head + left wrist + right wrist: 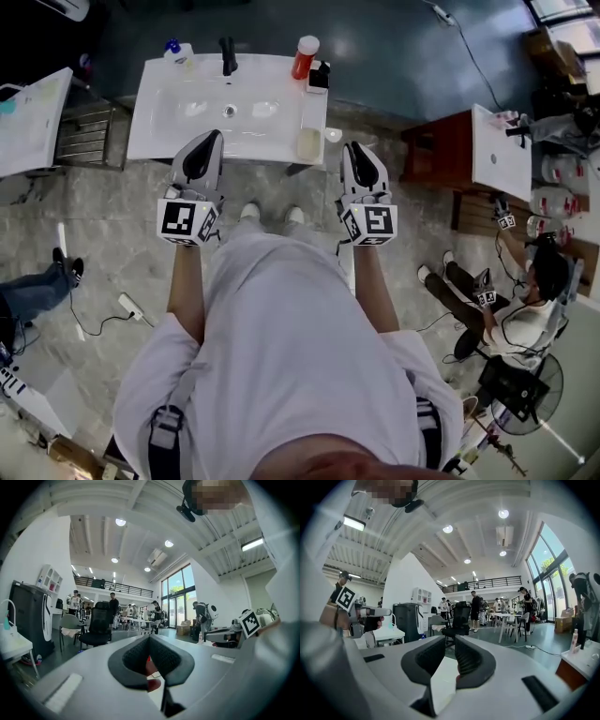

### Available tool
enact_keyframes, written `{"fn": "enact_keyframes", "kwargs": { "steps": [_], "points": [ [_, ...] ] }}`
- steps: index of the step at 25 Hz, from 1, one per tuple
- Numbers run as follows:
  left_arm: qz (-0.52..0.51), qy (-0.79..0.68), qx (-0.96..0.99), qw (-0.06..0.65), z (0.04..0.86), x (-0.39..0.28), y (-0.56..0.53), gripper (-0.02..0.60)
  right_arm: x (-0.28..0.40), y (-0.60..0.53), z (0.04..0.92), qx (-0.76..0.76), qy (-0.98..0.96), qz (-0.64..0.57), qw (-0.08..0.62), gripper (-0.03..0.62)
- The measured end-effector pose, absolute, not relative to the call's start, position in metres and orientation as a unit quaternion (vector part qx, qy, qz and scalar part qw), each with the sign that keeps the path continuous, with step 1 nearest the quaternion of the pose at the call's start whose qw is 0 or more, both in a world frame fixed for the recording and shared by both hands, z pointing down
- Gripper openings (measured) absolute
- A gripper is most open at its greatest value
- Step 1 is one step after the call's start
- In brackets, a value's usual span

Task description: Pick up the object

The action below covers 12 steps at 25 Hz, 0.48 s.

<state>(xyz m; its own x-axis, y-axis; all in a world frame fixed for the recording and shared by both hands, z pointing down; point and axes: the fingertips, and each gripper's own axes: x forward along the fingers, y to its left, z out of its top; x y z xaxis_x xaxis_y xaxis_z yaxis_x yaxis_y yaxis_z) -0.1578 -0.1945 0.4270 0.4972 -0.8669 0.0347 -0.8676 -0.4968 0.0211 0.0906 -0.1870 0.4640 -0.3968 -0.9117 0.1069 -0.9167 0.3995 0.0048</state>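
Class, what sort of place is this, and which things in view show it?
Probably a big open workshop or lab, not a bathroom: a white washbasin stands out on the open floor, a second basin stands nearby, and an office chair stands beyond.

The washbasin [159, 122] is white and glossy, like glazed ceramic, and the tap [228, 56] on it is matt black. The red bottle [302, 64] looks like smooth plastic under a white cap. The floor [103, 211] is grey mottled stone or tile with a faint sheen. The left gripper [210, 139] and the right gripper [353, 148] have smooth, pale grey plastic shells. Their pads [471, 656] are black, ribbed and matt. The person's shirt [281, 328] is plain white cloth. The cabinet [445, 150] is reddish-brown wood with a soft gloss.
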Motion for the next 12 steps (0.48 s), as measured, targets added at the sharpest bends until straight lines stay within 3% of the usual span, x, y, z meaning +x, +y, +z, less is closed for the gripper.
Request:
{"fn": "enact_keyframes", "kwargs": {
  "steps": [5, 9, 12],
  "points": [
    [0.018, -0.513, 0.858, 0.015, 0.423, -0.148, -0.194, -0.002, 0.103, -0.197, 0.479, 0.538, -0.84, 0.049, 0.05, 0.164],
    [0.03, -0.528, 0.849, 0.016, 0.427, -0.149, -0.191, -0.002, 0.105, -0.206, 0.498, 0.532, -0.842, 0.064, 0.064, 0.3],
    [0.037, -0.54, 0.841, 0.021, 0.432, -0.156, -0.188, -0.002, 0.103, -0.214, 0.517, 0.527, -0.842, 0.076, 0.082, 0.366]
  ]
}}
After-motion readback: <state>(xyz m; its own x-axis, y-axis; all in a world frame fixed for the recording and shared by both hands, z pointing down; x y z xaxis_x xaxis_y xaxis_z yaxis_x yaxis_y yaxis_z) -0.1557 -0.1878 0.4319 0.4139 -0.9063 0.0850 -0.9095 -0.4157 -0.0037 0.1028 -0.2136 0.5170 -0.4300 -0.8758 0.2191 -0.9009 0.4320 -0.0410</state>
